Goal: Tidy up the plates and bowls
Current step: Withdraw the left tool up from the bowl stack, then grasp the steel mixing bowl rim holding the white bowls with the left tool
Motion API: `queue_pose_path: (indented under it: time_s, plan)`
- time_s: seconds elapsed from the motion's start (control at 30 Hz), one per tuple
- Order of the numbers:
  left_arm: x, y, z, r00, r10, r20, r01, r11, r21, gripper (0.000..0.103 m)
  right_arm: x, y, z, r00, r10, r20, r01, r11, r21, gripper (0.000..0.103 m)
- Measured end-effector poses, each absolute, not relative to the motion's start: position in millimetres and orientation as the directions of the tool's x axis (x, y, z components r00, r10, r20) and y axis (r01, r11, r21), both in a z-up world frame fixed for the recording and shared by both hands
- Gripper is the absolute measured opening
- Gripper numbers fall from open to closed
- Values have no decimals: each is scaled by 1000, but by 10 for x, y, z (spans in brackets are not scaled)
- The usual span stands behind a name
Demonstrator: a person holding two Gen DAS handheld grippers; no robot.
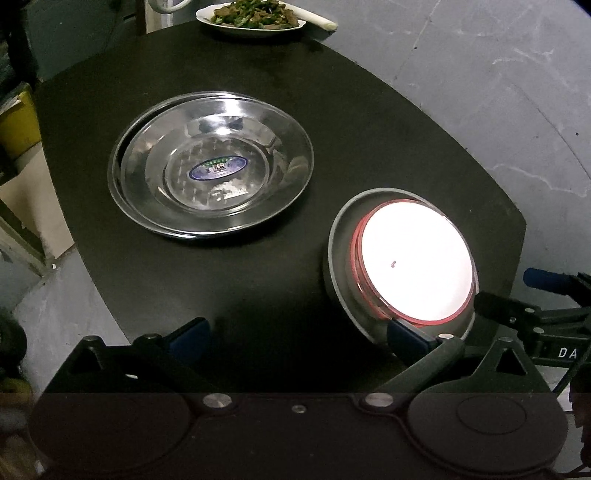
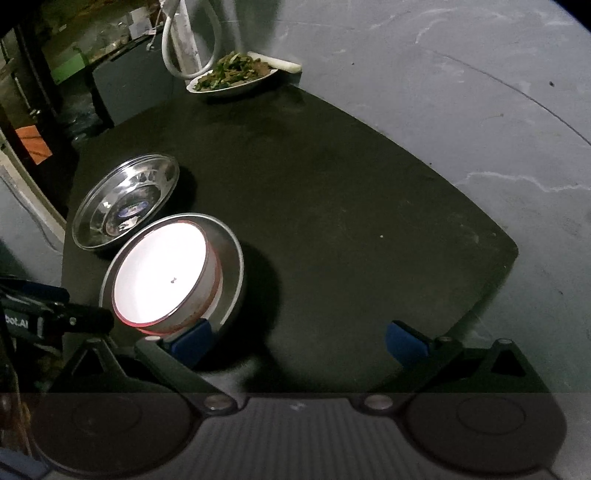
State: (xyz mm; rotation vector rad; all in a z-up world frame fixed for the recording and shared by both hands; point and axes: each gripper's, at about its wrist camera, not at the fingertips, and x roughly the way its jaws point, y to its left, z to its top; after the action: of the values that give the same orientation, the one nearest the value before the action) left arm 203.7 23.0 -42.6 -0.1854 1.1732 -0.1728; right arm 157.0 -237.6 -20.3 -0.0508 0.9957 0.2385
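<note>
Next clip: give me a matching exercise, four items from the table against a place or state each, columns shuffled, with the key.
Items:
1. steel plates
2. white bowl
3. food dish
4. left gripper

Descriptions:
A. at the table's far edge, full of greens
B. open, nothing held
C. stacked two high, sticker in the middle
D. nested inside a grey bowl, red rim showing

Pairs: 1-C, 2-D, 3-A, 4-B

Dim fisheye views; white bowl (image 1: 417, 258) blown out by glare (edges curve strongly), shadows heavy.
</note>
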Motion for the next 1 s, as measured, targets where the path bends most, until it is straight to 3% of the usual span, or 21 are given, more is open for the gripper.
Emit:
queue_pose_path:
  time_s: [0.4,0.57,0.73,0.87,1.0]
  plan:
    - [1984,185,-459,393,-211,-895,3,974,-228,98,1771,-2201,-271,503,158,-850,-311,950,-7,103]
    - [1957,161,-431,416,-221,-882,25,972,-232,85,1810,-2208,-305,500,182,-847,-339,941,2,99]
    - [1933,121,-412,426,-268,-864,74,962,-262,66,1801,-2209,-287,478,249,-842,-387,921,52,78]
    - [1910,91,-398,431,-312,-847,122,950,-288,51,1770,-2160,-269,471,277,-837,-432,900,55,67]
    - [1889,62,-390,431,-354,-830,170,935,-310,41,1761,-2144,-263,454,316,-833,-465,882,81,53]
